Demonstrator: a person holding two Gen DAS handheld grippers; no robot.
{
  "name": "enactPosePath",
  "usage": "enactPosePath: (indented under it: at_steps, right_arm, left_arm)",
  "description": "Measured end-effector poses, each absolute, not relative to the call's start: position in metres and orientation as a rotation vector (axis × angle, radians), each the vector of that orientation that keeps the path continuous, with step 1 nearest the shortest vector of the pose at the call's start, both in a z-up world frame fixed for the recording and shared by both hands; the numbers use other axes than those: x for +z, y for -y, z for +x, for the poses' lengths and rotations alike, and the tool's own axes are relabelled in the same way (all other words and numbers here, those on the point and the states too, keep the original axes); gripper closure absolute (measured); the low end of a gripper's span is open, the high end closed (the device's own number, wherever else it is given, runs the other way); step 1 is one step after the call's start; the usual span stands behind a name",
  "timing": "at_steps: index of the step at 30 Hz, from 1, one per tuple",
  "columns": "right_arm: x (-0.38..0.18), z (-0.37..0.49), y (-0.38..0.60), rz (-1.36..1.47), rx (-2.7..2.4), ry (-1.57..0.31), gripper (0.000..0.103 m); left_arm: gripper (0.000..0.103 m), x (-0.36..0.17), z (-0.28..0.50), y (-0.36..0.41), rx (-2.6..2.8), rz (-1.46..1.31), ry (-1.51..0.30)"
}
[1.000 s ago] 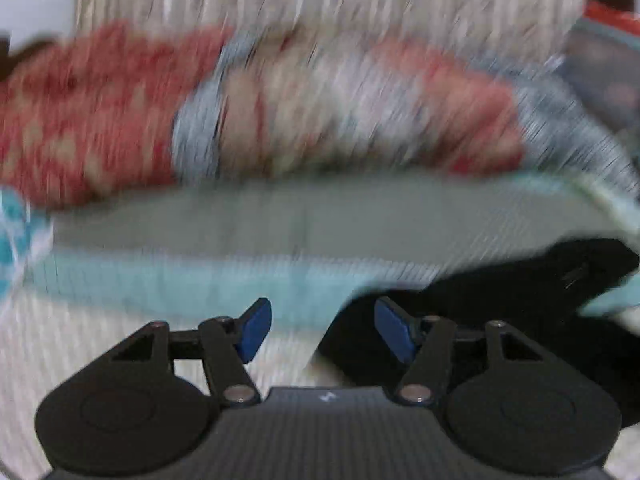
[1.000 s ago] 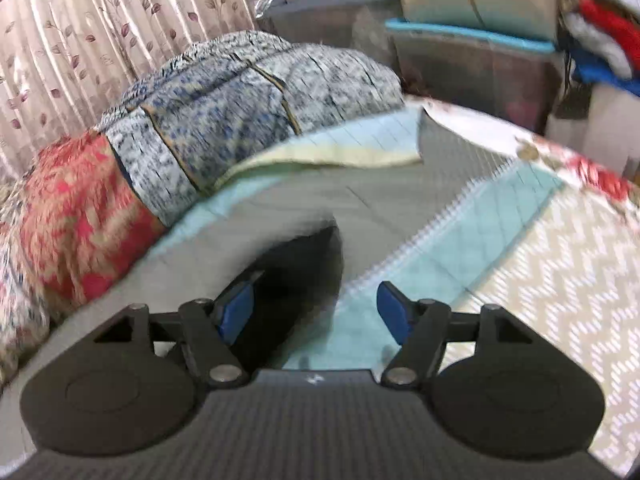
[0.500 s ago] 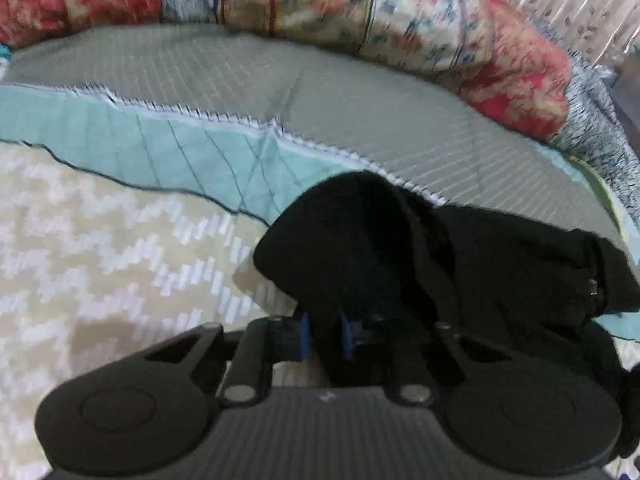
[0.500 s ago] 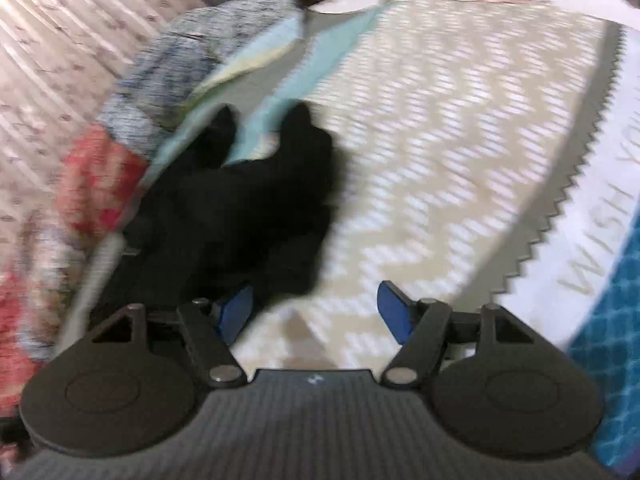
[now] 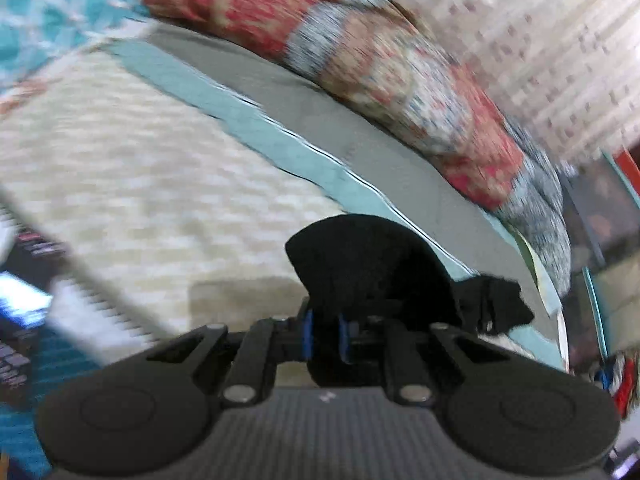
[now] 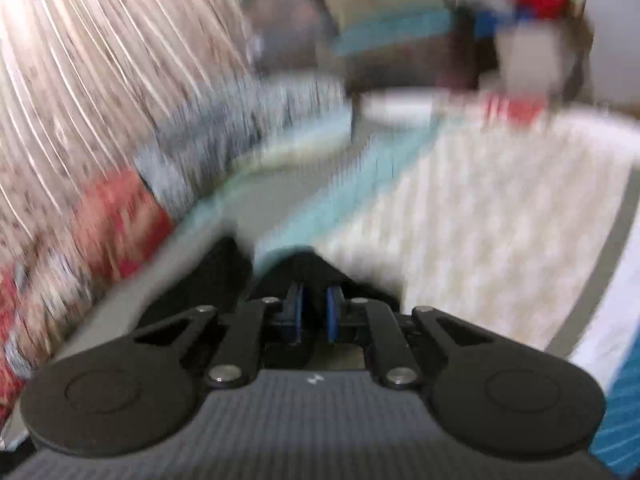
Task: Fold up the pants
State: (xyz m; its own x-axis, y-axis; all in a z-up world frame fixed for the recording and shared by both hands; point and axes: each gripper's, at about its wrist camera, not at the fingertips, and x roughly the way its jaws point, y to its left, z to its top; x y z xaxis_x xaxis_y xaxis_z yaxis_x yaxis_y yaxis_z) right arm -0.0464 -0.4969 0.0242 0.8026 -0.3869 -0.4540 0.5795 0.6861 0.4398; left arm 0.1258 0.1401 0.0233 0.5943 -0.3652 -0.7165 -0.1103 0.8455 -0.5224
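Observation:
The black pants (image 5: 372, 268) bunch up right in front of my left gripper (image 5: 325, 334), which is shut on a fold of them above the quilted bedspread (image 5: 132, 184). A further part of the pants trails off to the right. In the right wrist view, my right gripper (image 6: 314, 314) is shut on another part of the black pants (image 6: 310, 270), with dark cloth spreading to the left of the fingers. Both views are motion-blurred.
A rolled red, grey and floral quilt (image 5: 400, 72) lies along the far side of the bed, in front of a patterned curtain (image 6: 80, 60). Storage boxes and piled clothes (image 6: 400, 28) stand past the bed's far end. A teal blanket (image 5: 44, 12) lies at the left.
My right gripper went from open beside the pants to shut on them. My left gripper stays shut on the pants. Both views have swung and blurred as the grippers moved with the cloth.

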Motion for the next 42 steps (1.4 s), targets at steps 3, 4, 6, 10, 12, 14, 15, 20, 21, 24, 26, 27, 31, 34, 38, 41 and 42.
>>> enactPosePath:
  at_steps: [3,4,6,10,12,14,15,20,21,24,26,27,31,34,38,41,42]
  right_arm:
    - [0.051,-0.089,0.502,0.486,-0.676,-0.295,0.089]
    - [0.053,-0.101,0.507,0.475,-0.72,-0.301,0.089]
    - [0.046,-0.115,0.519,0.472,-0.827,-0.348,0.087]
    - [0.005,-0.11,0.542,0.551,-0.925,-0.538,0.042]
    - [-0.005,-0.115,0.539,0.617,-0.899,-0.554,0.044]
    - [-0.007,-0.124,0.527,0.627,-0.909,-0.542,0.044]
    - [-0.003,-0.127,0.52,0.636,-0.913,-0.505,0.043]
    - [0.032,-0.112,0.451,0.481,-0.658,-0.353,0.043]
    - [0.037,-0.09,0.433,0.451,-0.51,-0.381,0.043]
    - [0.038,-0.036,0.382,0.359,-0.208,-0.451,0.043]
    - [0.026,0.005,0.349,0.291,-0.067,-0.503,0.042]
    - [0.017,0.027,0.331,0.243,-0.014,-0.532,0.04]
    - [-0.023,0.098,0.29,0.134,0.078,-0.636,0.035]
    - [-0.05,0.144,0.276,0.108,0.072,-0.717,0.03]
    - [-0.054,0.15,0.28,0.048,0.012,-0.767,0.095]
    - [-0.025,0.147,0.32,0.105,-0.084,-0.661,0.097]
    - [-0.009,0.142,0.34,0.123,-0.131,-0.613,0.097]
  left_arm:
    - [0.092,0.017,0.099,-0.176,-0.033,-0.577,-0.965]
    - [0.092,0.009,0.091,-0.182,-0.007,-0.575,-0.992]
    - [0.091,-0.012,0.08,-0.185,0.027,-0.555,-1.066]
    - [0.087,-0.056,0.065,-0.176,0.147,-0.448,-1.233]
    - [0.086,-0.057,0.053,-0.181,0.136,-0.461,-1.233]
    - [0.085,-0.045,0.041,-0.193,0.146,-0.487,-1.19]
    - [0.085,-0.034,0.037,-0.198,0.155,-0.49,-1.149]
    - [0.07,0.004,0.047,-0.18,0.009,-0.444,-1.009]
    - [0.067,0.003,0.056,-0.165,-0.065,-0.438,-1.012]
    - [0.054,-0.015,0.082,-0.118,-0.2,-0.414,-1.063]
    - [0.047,-0.034,0.1,-0.09,-0.246,-0.383,-1.105]
    - [0.045,-0.045,0.108,-0.078,-0.25,-0.367,-1.139]
    - [0.02,-0.082,0.128,-0.044,-0.272,-0.332,-1.229]
    - [0.04,-0.095,0.135,-0.029,-0.251,-0.307,-1.243]
    - [0.092,-0.074,0.151,-0.045,-0.346,-0.43,-1.221]
    - [0.092,-0.038,0.168,-0.076,-0.36,-0.519,-1.104]
    - [0.092,-0.023,0.176,-0.093,-0.363,-0.576,-1.047]
